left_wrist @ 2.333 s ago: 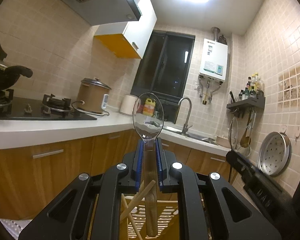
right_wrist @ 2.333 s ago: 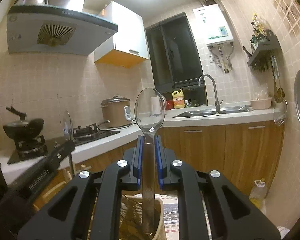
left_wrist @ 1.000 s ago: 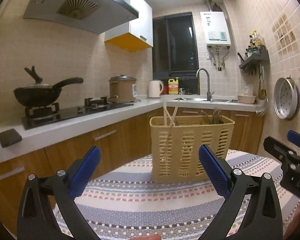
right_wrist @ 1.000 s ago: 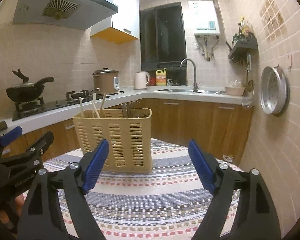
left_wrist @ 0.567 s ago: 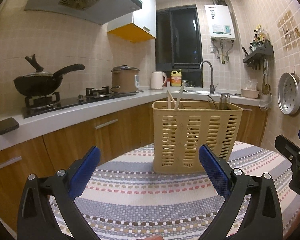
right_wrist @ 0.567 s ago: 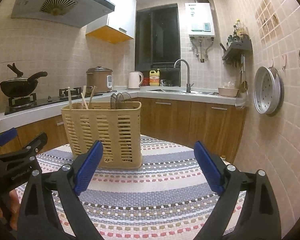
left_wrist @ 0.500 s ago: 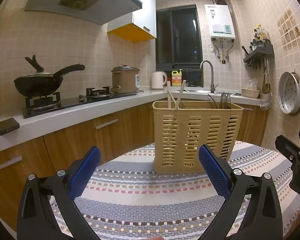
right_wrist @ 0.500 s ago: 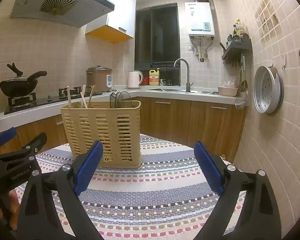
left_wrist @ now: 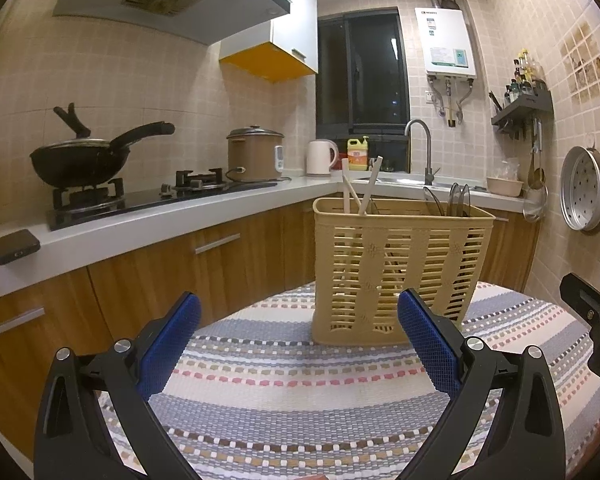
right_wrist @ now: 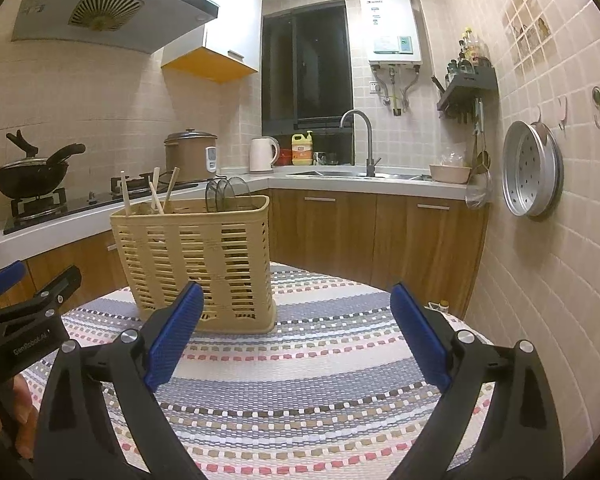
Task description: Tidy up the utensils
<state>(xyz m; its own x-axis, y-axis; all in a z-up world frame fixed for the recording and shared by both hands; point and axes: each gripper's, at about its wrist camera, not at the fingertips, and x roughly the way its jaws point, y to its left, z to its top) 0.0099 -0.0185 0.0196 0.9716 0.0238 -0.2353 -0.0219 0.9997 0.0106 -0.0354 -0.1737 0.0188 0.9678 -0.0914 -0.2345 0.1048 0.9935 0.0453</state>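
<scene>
Left gripper (left_wrist: 298, 344): tongs spread wide, nothing between them.
Right gripper (right_wrist: 296, 334): spread too, empty.
Tablecloth (right_wrist: 320, 380): striped, bare near the tongs.
Basket (left_wrist: 400, 272): upright mid-table, chopsticks (left_wrist: 358, 192) and spoons (left_wrist: 456, 200) inside.
Risk: a careless nudge could tip the light basket.

Black gripper (left_wrist: 299, 332), blue ribbed pads (left_wrist: 428, 344)

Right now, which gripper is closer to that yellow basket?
Hard to call; perhaps the right. The right gripper sits before the basket's right corner; the left gripper faces its left side. Both open, neither touching.
</scene>
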